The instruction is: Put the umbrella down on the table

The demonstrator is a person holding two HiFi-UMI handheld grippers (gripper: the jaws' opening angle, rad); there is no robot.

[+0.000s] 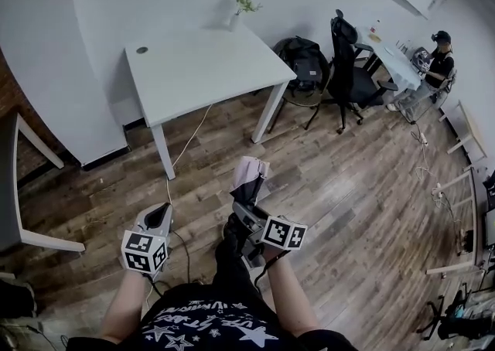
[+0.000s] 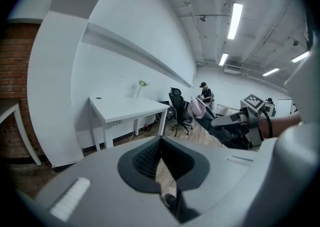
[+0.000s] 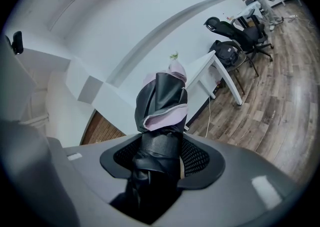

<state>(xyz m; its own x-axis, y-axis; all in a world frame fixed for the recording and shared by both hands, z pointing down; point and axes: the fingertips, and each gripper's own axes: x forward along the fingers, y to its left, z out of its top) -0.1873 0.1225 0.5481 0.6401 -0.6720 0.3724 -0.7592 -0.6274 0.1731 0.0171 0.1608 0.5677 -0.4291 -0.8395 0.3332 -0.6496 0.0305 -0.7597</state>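
The folded umbrella (image 1: 249, 178), black with pink lining, is clamped low on its shaft by the right gripper (image 1: 244, 209). It has not reached the white surface (image 1: 201, 63) and hangs over the wooden floor well short of that surface's near edge. Its long axis runs from the jaws up and forward, with the free end aimed at the surface's near right leg. My guess is that the carry must go on forward before any lowering. The left gripper (image 1: 157, 219) is equally short of the surface, its jaws drawn together on nothing. I can read no brand on the umbrella; the cubes carry only square markers, and the shirt lettering is too blurred to read
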